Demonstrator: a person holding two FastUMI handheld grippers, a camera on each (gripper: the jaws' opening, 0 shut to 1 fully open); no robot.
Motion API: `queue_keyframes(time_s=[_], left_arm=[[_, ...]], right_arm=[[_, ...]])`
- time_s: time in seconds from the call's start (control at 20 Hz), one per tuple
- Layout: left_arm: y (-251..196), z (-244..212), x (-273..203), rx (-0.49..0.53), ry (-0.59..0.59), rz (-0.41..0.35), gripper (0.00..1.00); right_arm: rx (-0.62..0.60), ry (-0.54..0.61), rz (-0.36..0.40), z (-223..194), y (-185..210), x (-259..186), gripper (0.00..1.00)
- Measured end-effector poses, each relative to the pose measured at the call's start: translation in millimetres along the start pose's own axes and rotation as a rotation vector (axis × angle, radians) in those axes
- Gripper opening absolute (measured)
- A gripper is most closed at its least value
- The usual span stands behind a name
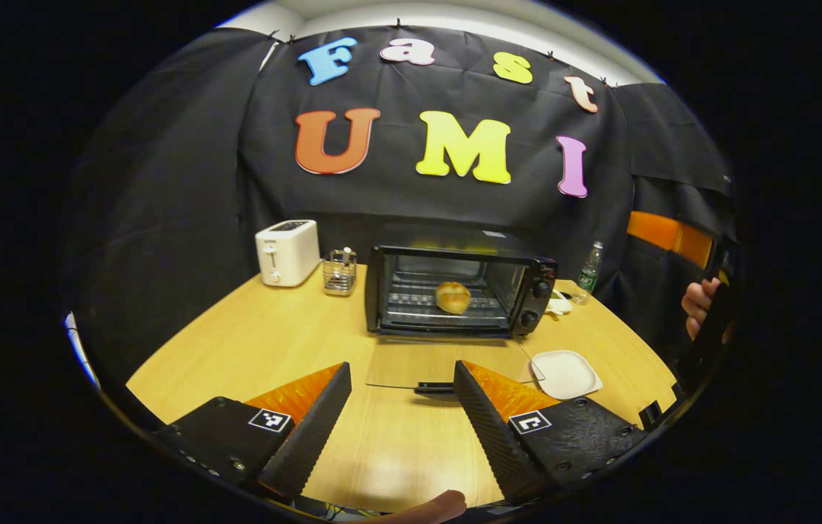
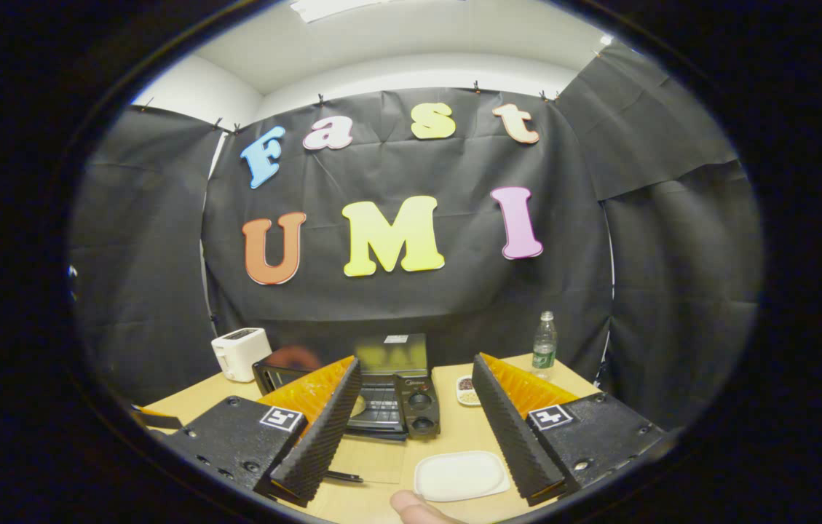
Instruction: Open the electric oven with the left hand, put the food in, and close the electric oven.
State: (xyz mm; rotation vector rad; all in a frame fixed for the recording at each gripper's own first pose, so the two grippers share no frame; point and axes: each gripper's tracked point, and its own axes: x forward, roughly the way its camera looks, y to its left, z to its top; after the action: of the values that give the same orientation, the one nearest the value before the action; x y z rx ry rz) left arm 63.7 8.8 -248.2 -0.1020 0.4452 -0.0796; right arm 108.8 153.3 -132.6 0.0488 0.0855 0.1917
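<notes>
Orange-backed left claw [image 1: 402,407] hovering released, fingers spread, low over the counter [image 1: 250,342], aiming at the oven door [image 1: 447,362] lying flat, handle toward it. Bun [image 1: 452,297] sitting on the rack inside the oven [image 1: 458,291]. Right claw [image 2: 416,426] hanging released above the white plate [image 2: 460,475].

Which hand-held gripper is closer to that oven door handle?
Left. The left hand-held gripper sits open just before the oven door handle; the right hand-held gripper hangs back beside the white plate.

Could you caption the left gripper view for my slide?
Open left gripper faces the oven, its glass door down, bread roll inside.
</notes>
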Motion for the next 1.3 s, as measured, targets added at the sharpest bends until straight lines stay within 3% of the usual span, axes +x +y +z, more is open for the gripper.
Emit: queue_keyframes(time_s=[0.45,0.75,1.3], left_arm=[[-59,-74,72,0.022,0.202,-0.089,0.93],[-64,-102,98,0.058,0.268,-0.066,0.93],[-63,-103,116,0.075,0.292,-0.029,0.93]], right_arm=[[-0.059,-0.068,-0.057,42,-53,-45,0.94],[-0.035,-0.117,-0.067,54,-77,-66,0.94],[-0.032,-0.132,-0.072,58,-85,-72,0.94]])
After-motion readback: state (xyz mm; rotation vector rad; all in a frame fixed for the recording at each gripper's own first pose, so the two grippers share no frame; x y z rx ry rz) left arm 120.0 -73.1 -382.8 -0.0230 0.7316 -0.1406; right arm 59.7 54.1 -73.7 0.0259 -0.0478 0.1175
